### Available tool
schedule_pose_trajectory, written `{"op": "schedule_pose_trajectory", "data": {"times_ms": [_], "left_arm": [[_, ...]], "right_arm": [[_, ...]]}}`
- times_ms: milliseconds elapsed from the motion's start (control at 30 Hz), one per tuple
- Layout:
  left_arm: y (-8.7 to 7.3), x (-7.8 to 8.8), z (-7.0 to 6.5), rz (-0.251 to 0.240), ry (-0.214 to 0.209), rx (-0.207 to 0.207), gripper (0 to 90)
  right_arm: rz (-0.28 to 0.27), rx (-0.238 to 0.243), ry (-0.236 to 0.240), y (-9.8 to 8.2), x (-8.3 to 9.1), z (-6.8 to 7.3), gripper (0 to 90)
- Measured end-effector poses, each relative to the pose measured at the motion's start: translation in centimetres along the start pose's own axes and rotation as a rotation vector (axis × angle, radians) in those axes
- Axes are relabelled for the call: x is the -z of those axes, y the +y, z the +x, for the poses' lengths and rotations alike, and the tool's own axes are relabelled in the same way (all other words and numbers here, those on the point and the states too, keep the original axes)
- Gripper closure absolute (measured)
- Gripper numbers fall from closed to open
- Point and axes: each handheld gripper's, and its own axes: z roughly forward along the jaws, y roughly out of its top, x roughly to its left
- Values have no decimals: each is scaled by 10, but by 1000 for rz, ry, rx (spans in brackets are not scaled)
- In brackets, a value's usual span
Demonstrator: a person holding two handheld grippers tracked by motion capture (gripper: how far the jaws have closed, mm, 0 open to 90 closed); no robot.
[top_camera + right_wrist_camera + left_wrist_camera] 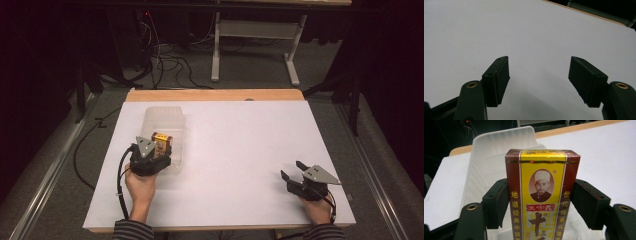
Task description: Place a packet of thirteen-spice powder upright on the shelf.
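High view: the left gripper [159, 148] sits at the near-left part of the white table [240, 150], held by the person's left hand [140, 187], with its jaws reaching into a clear plastic container [167, 122]. Between those jaws stands a red and yellow box [161, 142], upright, printed with Chinese characters.

Left gripper view: the box [541, 195] fills the space between the two black jaws. Both pads press flat against its red side panels, one on each side, so this gripper is clamped on the box. The front panel faces the camera and carries a small portrait above a red label band. Beyond and beneath the jaws lies the container [496, 155], translucent white; its far rim rises behind the top of the box and its floor shows below the jaws. Whether the box's base rests on that floor or is lifted clear cannot be told.

Right gripper [292, 170], high view: it lies at the near-right part of the table, well apart from the container, in the person's right hand [317, 207].

Right gripper view: its jaws [539, 72] stand spread wide, with bare white table surface between and ahead of them. Nothing is gripped.
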Motion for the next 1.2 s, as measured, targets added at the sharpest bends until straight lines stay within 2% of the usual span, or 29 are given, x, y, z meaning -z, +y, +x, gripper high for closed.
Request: {"op": "schedule_pose_trajectory", "data": {"times_ms": [733,1200], "left_arm": [[-13,9,4,25,18,11,304],[-10,16,3,13,9,12,251]], "right_arm": [[2,1,-2,0,0,1,335],[0,4,-2,0,0,1,335]]}}
